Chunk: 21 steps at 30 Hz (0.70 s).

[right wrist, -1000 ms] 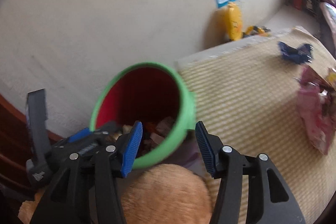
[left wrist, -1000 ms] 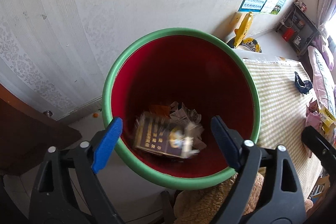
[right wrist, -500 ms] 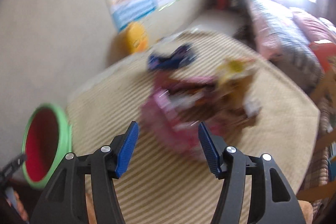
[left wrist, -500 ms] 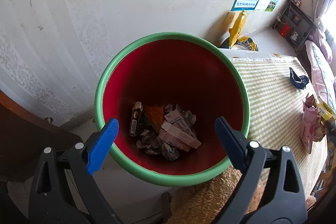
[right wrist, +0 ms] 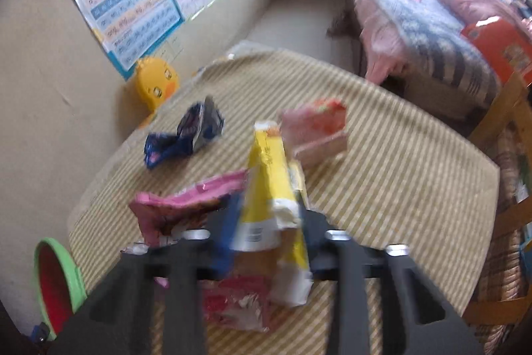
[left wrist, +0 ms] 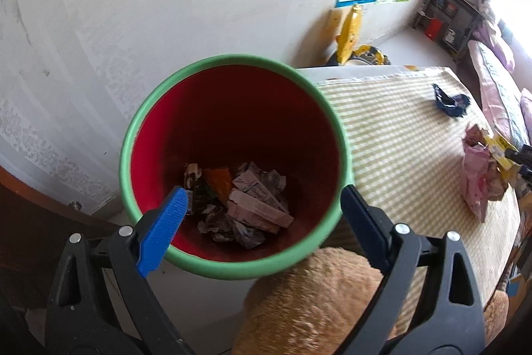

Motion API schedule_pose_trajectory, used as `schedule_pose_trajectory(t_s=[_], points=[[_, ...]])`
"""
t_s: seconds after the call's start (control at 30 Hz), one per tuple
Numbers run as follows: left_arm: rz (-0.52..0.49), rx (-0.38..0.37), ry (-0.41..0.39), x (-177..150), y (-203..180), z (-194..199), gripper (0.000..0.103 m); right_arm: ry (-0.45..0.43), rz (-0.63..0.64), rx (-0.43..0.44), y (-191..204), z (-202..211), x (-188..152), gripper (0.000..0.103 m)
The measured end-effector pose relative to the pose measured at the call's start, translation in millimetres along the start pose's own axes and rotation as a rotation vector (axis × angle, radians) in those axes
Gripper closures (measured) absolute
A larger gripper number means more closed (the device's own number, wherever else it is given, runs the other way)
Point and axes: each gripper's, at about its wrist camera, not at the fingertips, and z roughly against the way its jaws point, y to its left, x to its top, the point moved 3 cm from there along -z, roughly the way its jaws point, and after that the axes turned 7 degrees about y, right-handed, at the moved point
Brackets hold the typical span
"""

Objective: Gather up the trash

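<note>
1. Closing the right gripper (right wrist: 269,222) on a yellow-and-white wrapper (right wrist: 266,175), now between the pads, having swung away from the green-rimmed red bin (right wrist: 55,281).
2. Holding the left gripper (left wrist: 262,215) wide open and empty above that bin, trash already lying inside.
3. Leaving blue wrapper (right wrist: 186,135) beyond the bin, awaiting collection.

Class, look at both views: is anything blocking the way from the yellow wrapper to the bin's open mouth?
Nothing visible. The right gripper is closing on the yellow wrapper; only bare tablecloth lies toward the bin, whose mouth is uncovered.
</note>
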Motion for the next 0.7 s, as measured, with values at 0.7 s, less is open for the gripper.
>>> schedule_pose_trajectory(t_s=[0.7], points=[[-0.207,-0.281,0.143,-21.4,-189.9,-17.7,0.012,-0.026,0.174,0.17,-11.8,86.8,-151.4,0.09]])
